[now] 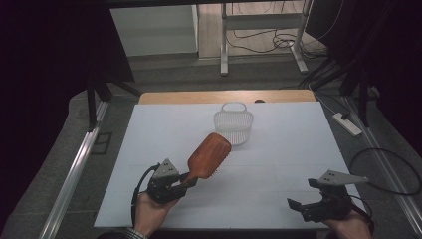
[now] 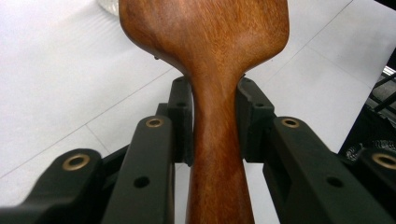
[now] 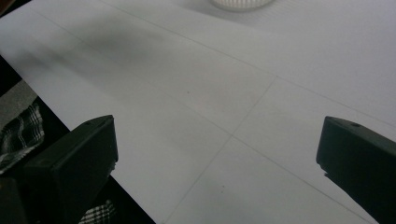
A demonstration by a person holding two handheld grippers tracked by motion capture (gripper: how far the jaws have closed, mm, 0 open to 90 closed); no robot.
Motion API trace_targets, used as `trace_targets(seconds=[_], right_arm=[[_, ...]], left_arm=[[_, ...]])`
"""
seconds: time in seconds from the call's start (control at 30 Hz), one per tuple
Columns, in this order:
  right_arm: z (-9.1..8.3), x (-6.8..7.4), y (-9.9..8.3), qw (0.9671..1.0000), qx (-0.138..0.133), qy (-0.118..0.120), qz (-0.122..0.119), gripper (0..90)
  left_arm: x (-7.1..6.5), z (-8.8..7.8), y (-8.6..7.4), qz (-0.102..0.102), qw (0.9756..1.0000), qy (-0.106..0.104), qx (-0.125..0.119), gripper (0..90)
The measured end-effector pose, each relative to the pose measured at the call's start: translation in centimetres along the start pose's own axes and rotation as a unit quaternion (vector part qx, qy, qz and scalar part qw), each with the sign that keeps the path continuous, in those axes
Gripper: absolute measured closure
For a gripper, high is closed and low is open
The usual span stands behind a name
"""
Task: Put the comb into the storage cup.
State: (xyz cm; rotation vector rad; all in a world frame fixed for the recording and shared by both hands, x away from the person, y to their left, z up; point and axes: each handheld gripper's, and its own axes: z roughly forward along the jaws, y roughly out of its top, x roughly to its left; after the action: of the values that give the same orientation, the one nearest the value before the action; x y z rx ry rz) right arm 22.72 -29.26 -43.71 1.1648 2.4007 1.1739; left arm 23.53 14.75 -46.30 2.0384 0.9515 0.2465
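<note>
Overhead, the left gripper [image 1: 185, 179] sits near the table's [image 1: 278, 149] near-left corner and clamps the handle of a wooden brush [image 1: 209, 155]. The brush is lifted, its head slanting toward the table's middle and ending just short of a white basket [image 1: 233, 125] that stands near the far edge. The right gripper [image 1: 304, 193] waits by the near-right corner with its jaws spread wide and nothing between them, well apart from the brush.

From the left gripper view, the brush [image 2: 215, 84] runs straight up the middle, its narrow neck pinched between the two black pads, one on each side, both touching the wood. The broad head widens just beyond the fingertips, over the white table [image 2: 60, 70].

From the right gripper view, the right gripper [image 3: 217, 140] has its two jaws far apart over bare table [image 3: 201, 84], with the basket's [image 3: 240, 3] rim just showing at the top.
</note>
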Motion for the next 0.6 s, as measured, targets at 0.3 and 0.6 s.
trace_targets(seconds=[0.3,0.6], right_arm=[[0.2,0.2,1.7,0.9992,-0.036,0.016,-0.011,0.0],[1.5,1.0,3.3,0.9976,-0.052,0.043,-0.014,0.0]], left_arm=[[-0.1,-0.1,0.3,0.003,0.9999,-0.007,-0.016,70.7],[-0.3,0.1,0.7,0.010,0.9995,-0.017,-0.024,70.7]])
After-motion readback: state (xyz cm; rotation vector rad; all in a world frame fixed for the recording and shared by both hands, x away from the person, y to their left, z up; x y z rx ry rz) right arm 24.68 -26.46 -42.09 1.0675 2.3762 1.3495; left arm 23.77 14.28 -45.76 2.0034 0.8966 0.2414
